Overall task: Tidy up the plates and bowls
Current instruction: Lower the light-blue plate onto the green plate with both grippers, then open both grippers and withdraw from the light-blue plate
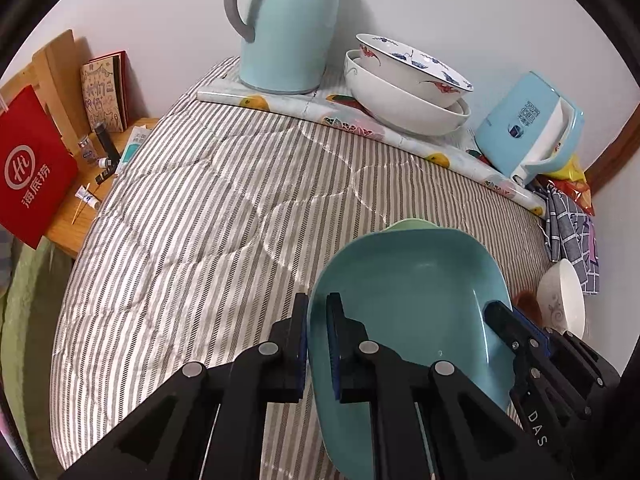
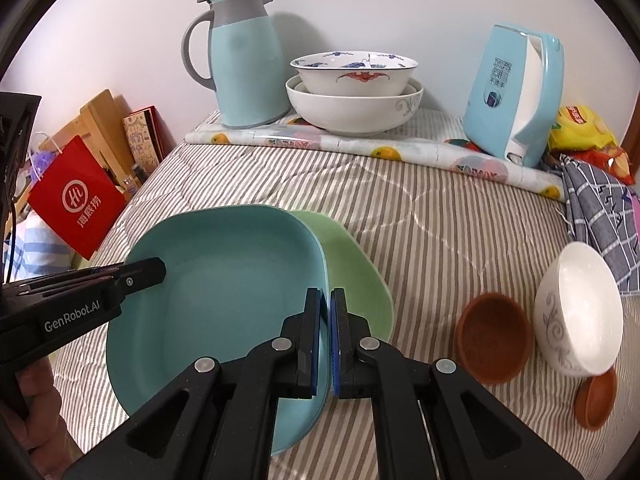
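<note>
A teal square plate [image 1: 412, 312] [image 2: 224, 304] lies on top of a light green plate [image 2: 352, 276] on the striped quilt. My left gripper [image 1: 318, 344] is shut on the teal plate's left rim; it shows in the right wrist view [image 2: 152, 272]. My right gripper [image 2: 325, 340] is shut on the teal plate's right rim; it shows in the left wrist view [image 1: 504, 320]. Two stacked white bowls [image 2: 354, 92] [image 1: 408, 88] stand at the back. A small white bowl [image 2: 580, 312] [image 1: 564, 300] lies tilted at the right beside two brown dishes [image 2: 496, 340].
A teal thermos jug [image 2: 244, 68] and a blue kettle [image 2: 520, 96] stand on a fruit-print mat [image 2: 400, 148] by the wall. A checked cloth [image 2: 600, 208] and snack bags [image 2: 580, 132] lie at the right. A red bag [image 2: 76, 204] and wooden shelf [image 1: 100, 184] are at the left.
</note>
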A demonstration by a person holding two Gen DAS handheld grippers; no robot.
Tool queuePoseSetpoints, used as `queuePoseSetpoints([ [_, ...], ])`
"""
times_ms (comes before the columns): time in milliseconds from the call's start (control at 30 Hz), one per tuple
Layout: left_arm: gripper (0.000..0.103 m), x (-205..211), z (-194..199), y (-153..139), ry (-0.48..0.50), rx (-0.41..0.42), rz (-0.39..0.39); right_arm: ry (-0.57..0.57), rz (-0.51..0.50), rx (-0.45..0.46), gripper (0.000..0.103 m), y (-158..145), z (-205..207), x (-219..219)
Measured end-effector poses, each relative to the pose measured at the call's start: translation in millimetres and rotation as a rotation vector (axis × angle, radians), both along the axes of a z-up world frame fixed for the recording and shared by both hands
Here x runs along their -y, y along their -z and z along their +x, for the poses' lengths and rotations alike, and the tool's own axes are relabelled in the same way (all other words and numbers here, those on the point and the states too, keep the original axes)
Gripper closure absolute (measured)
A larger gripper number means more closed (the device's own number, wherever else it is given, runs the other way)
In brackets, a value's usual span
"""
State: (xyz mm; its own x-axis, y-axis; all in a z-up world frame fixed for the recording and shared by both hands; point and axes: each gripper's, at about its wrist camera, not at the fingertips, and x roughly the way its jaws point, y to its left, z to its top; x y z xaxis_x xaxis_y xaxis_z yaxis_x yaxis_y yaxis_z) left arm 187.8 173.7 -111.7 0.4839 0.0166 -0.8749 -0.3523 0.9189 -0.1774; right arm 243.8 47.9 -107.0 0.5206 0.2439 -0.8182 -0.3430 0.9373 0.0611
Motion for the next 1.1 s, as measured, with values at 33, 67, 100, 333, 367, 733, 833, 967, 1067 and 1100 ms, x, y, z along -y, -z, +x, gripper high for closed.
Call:
queuePoseSetpoints([
  [33,0.094,1,2,1,-0.003,-0.002,0.003,-0.003,-0.002,-0.001,0.098,1,3,0],
  [67,0.094,2,4,2,-0.007,-0.005,0.011,-0.007,-0.003,-0.004,0.098,2,6,1],
  [100,0.093,4,6,4,-0.009,-0.009,0.021,-0.011,-0.001,-0.008,0.098,4,10,1],
  [333,0.093,10,17,13,-0.009,-0.029,0.031,-0.034,-0.026,-0.015,0.097,17,24,5],
  [367,0.093,11,18,14,-0.007,-0.031,0.028,-0.034,-0.024,-0.013,0.097,18,25,6],
  [733,0.093,19,24,18,0.01,-0.043,0.041,-0.078,-0.047,0.01,0.095,23,39,9],
  [833,0.093,20,23,18,0.023,-0.05,0.045,-0.097,-0.059,0.017,0.094,25,43,7],
  [967,0.093,21,20,19,0.031,-0.055,0.049,-0.127,-0.09,0.034,0.09,27,46,1],
  [1067,0.091,19,17,20,0.029,-0.057,0.035,-0.138,-0.08,0.049,0.089,24,47,-1],
  [1100,0.088,20,15,20,0.033,-0.055,0.032,-0.14,-0.071,0.055,0.084,22,47,-1],
])
